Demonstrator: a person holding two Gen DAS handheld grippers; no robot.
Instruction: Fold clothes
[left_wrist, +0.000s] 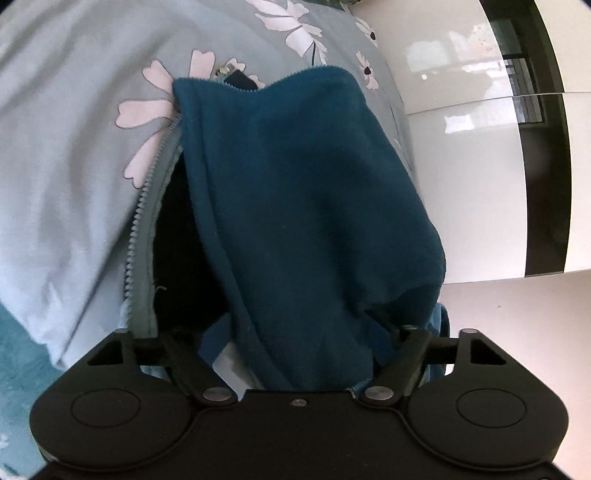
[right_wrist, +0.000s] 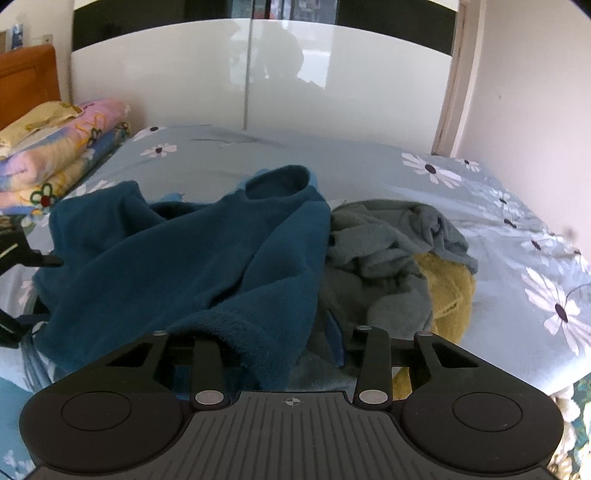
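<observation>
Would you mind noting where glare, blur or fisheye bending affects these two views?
Left wrist: window glare on the glossy white wardrobe, whose edges bow; the teal fleece garment looks soft. Right wrist: faint reflections on the wardrobe, the bed sheet curving at the frame's edge.

Teal fleece garment (left_wrist: 306, 206) drapes over the left gripper (left_wrist: 295, 354), above floral bedsheet (left_wrist: 74, 147)

On the bed (right_wrist: 369, 166) ahead of my right gripper (right_wrist: 291, 354), the fleece (right_wrist: 207, 258) lies to the left, draped back over the gripper itself. The pile (right_wrist: 388, 251) of other clothes sits just beside it on the right, touching it. Folded blankets (right_wrist: 55, 158) are stacked at the far left edge, before the headboard (right_wrist: 26, 77). A wardrobe (right_wrist: 258, 74) stands behind the bed. The fleece also hangs over my left gripper (left_wrist: 295, 354), with the bed behind it.
</observation>
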